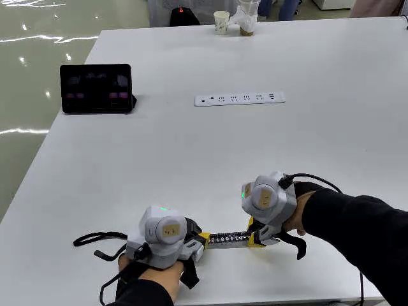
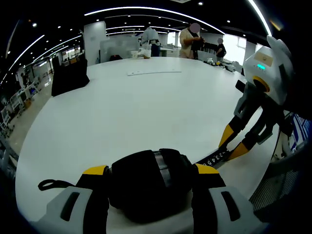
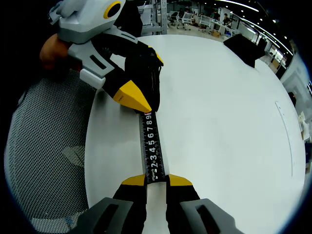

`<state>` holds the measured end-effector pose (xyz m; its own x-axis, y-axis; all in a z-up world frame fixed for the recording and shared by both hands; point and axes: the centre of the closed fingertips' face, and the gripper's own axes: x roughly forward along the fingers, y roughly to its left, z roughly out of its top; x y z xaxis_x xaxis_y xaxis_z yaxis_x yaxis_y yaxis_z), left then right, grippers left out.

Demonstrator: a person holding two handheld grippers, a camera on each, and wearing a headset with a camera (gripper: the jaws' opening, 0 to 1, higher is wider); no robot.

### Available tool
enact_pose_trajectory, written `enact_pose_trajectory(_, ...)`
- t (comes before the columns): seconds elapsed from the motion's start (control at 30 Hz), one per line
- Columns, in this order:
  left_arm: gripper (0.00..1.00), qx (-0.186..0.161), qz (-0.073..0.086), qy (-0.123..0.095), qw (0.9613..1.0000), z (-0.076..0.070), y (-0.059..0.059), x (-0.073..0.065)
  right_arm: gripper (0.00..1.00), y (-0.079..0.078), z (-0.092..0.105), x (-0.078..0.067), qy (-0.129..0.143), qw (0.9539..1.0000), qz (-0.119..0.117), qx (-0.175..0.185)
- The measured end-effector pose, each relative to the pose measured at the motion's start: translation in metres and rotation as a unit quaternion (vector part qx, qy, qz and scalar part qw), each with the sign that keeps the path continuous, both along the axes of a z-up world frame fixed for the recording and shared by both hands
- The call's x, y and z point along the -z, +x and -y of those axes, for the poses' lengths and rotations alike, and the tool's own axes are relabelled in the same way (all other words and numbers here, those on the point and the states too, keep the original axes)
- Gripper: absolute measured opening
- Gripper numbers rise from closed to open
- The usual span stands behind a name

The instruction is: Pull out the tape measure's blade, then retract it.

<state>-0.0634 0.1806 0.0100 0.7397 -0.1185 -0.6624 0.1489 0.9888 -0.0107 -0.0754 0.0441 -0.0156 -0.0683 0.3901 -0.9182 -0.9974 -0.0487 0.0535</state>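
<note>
So the left gripper (image 2: 151, 169) is clamped round the chunky black tape measure case (image 2: 146, 187) at the front edge of the white table (image 1: 255, 146), right gripper (image 3: 156, 180) pinching the tip of its thin numbered blade (image 3: 150, 141) (springy, I'd guess, so hold firm).

The tape measure's blade (image 3: 151, 146) shows printed digits 2 through 9.

I record my left gripper (image 2: 151, 171) and right gripper (image 3: 157, 181) as pale grey with yellow-tipped black jaws. The tape measure (image 2: 146, 190) is black, its blade (image 3: 151, 141) black with white numerals. The desk (image 1: 255, 146) is plain white.
</note>
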Motion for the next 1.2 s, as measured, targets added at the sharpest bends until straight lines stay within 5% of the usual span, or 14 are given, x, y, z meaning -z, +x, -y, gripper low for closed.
enact_pose_trajectory(1.2, 0.64, 0.0, 0.0, -0.001, 1.0, 0.0, 0.0, 0.0, 0.11, -0.001, -0.015, 0.0, 0.015, 0.9998, -0.003, 0.011)
